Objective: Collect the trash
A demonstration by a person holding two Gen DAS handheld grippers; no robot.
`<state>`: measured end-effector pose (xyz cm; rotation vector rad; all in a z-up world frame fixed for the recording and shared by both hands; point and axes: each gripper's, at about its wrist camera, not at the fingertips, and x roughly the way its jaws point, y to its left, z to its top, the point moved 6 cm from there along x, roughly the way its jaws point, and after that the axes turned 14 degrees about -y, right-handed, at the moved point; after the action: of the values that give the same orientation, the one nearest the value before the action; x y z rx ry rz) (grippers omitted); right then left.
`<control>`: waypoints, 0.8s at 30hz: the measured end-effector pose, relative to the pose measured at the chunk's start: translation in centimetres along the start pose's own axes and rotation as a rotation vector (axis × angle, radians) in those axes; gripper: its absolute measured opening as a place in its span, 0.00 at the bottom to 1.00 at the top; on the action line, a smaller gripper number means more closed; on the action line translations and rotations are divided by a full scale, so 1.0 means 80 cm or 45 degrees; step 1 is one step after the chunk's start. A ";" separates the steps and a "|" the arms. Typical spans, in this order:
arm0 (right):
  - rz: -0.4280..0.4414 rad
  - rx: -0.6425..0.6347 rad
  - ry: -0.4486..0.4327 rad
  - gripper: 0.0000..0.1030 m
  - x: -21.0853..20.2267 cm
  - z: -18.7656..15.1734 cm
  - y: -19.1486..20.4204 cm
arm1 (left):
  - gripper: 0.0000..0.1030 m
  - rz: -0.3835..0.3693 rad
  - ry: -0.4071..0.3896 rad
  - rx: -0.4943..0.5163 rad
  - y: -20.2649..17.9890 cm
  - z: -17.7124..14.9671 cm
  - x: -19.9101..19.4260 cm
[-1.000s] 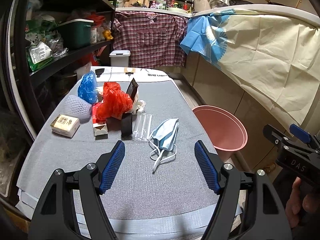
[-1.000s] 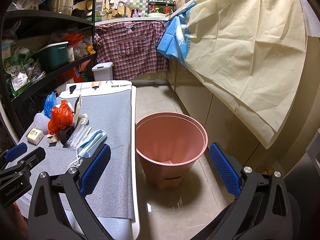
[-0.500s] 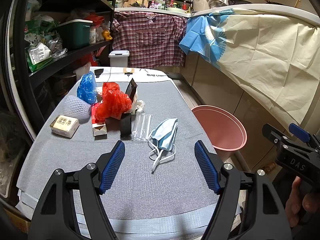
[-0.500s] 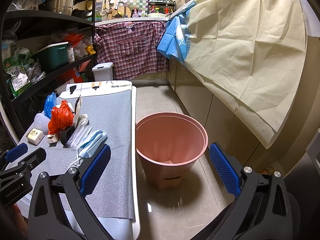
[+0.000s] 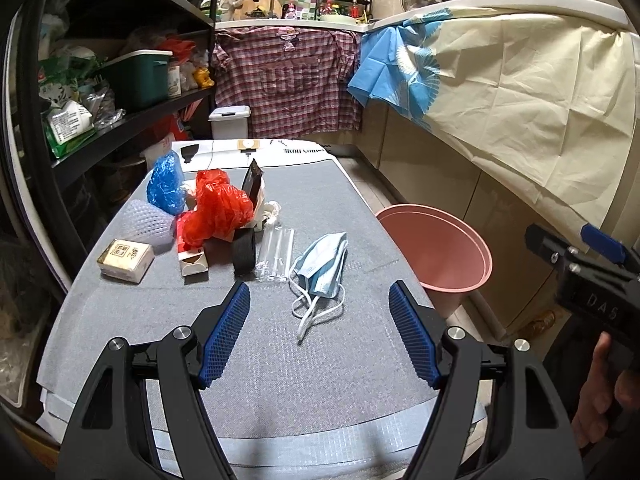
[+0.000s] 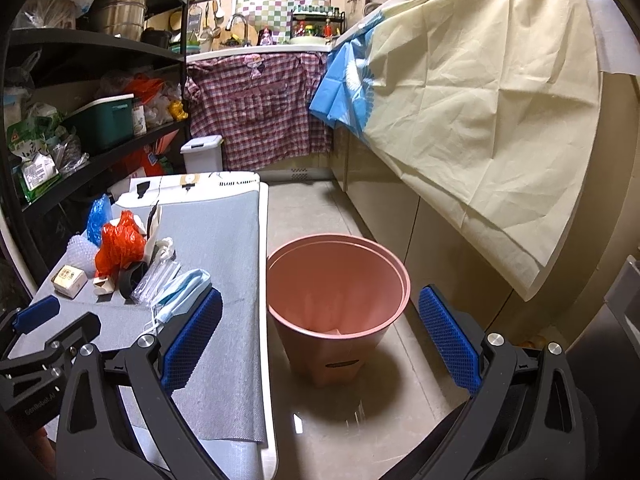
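Nothing shifted since earlier frames; both grippers hold pose. Left gripper (image 5: 318, 334) angled down over table (image 5: 280, 380), jaws wide, empty; face mask (image 5: 322, 266) at frame centre, just beyond fingertips. Right gripper (image 6: 318, 338) jaws wide, empty, lower frame, pointing at pink bin (image 6: 336, 308) on floor.

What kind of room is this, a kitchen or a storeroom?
Most likely a home kitchen used partly for storage: a sink tap on the far counter, hanging utensils beside it, and a metal pot on crowded shelves.
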<state>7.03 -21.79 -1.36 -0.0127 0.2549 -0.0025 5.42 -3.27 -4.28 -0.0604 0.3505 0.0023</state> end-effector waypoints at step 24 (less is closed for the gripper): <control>0.148 0.114 -0.036 0.69 0.027 0.026 0.047 | 0.56 0.158 -0.116 -0.015 0.019 0.061 0.028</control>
<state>9.65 -18.04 0.10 0.0909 0.2271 0.1021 9.17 -1.48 -0.58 -0.0502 0.2626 0.1295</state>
